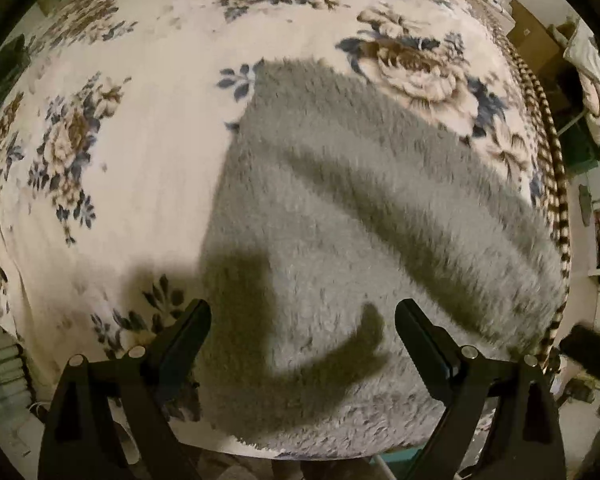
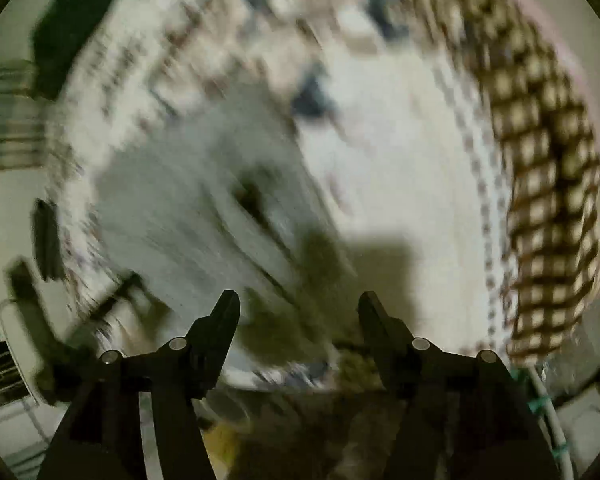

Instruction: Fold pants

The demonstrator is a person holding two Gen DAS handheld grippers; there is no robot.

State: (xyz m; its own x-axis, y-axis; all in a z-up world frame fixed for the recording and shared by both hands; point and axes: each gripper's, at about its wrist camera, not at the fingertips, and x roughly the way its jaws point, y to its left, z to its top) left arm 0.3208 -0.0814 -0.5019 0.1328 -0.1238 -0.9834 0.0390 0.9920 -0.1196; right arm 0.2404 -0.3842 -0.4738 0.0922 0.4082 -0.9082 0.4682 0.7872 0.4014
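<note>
Left wrist view: your left gripper (image 1: 302,322) hangs over grey fleece pants (image 1: 360,220), its jaws spread wide and holding nothing. The pants lie flat on a floral blanket (image 1: 140,120), their near edge reaching the bed's front edge. Right wrist view is badly smeared; your right gripper (image 2: 298,312) is also spread and empty, above the pants' pale blur (image 2: 188,208), with a checked cloth (image 2: 548,184) at the right. Likely risks: the thick pile may slip from a shallow pinch, or a jaw may catch the blanket too, dragging it into the fold.
</note>
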